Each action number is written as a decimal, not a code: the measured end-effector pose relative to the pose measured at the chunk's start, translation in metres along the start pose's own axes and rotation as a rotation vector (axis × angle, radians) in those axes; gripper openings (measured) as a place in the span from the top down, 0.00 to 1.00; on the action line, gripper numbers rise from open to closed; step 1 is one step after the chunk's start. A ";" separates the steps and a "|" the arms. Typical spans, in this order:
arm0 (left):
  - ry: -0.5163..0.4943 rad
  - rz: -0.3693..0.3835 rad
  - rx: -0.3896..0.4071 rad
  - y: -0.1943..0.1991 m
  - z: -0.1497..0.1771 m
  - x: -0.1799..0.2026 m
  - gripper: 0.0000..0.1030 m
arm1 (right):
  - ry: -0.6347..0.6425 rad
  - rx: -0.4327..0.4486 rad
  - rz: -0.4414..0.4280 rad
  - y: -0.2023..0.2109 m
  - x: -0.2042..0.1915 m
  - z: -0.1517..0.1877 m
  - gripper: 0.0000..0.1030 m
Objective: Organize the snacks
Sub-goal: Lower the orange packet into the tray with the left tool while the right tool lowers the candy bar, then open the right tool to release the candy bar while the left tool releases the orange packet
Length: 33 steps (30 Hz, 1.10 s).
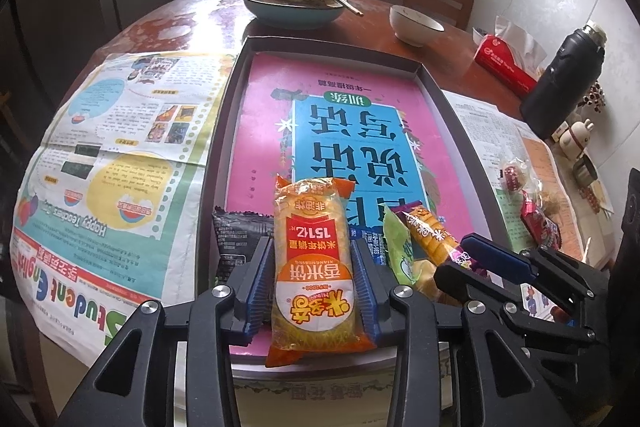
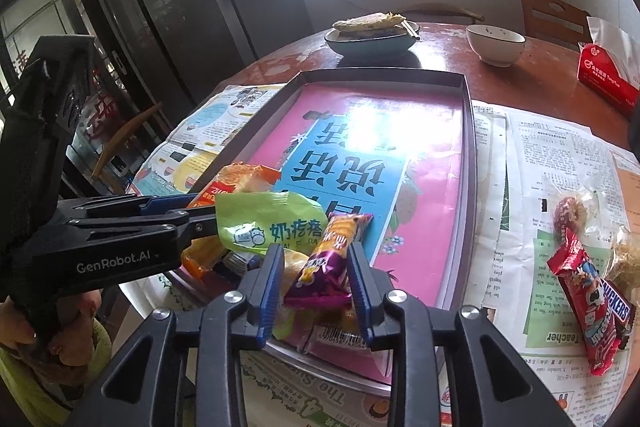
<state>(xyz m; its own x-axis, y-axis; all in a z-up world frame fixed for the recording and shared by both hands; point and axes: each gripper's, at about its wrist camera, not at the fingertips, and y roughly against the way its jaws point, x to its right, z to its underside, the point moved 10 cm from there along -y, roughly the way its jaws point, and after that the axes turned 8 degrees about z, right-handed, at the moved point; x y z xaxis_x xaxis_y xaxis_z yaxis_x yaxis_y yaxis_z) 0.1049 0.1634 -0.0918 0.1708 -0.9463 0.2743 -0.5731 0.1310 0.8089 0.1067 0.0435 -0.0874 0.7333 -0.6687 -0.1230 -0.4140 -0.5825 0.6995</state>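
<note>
A shallow dark tray (image 1: 234, 99) lined with a pink book lies on the table. At its near end my left gripper (image 1: 312, 243) is shut on an orange rice-cracker pack (image 1: 312, 267); both pads meet its sides. A black pack (image 1: 236, 231) lies to its left. To its right are a green pack (image 2: 260, 223) and a purple-and-orange biscuit pack (image 2: 324, 259). My right gripper (image 2: 314, 251) is open around the biscuit pack, with a gap at the left pad. A red Snickers pack (image 2: 592, 307) and a clear-wrapped candy (image 2: 570, 213) lie outside the tray on the newspaper.
Newspapers (image 1: 120, 147) cover the round wooden table on both sides of the tray. Beyond it stand a plate of flatbread (image 1: 292, 7), a white bowl (image 1: 416, 23), a red tissue box (image 1: 504, 63) and a black flask (image 1: 564, 83). Chairs stand around the table.
</note>
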 end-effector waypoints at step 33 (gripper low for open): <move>0.020 0.006 0.103 0.034 -0.015 0.000 0.32 | 0.005 0.041 0.035 0.013 0.007 -0.003 0.56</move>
<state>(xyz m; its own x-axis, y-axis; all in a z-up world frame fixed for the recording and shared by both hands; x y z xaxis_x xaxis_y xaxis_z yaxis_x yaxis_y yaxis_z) 0.0971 0.1728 -0.0563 0.1828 -0.9393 0.2904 -0.6533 0.1047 0.7498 0.1086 0.0326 -0.0771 0.7203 -0.6871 -0.0951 -0.4614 -0.5770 0.6739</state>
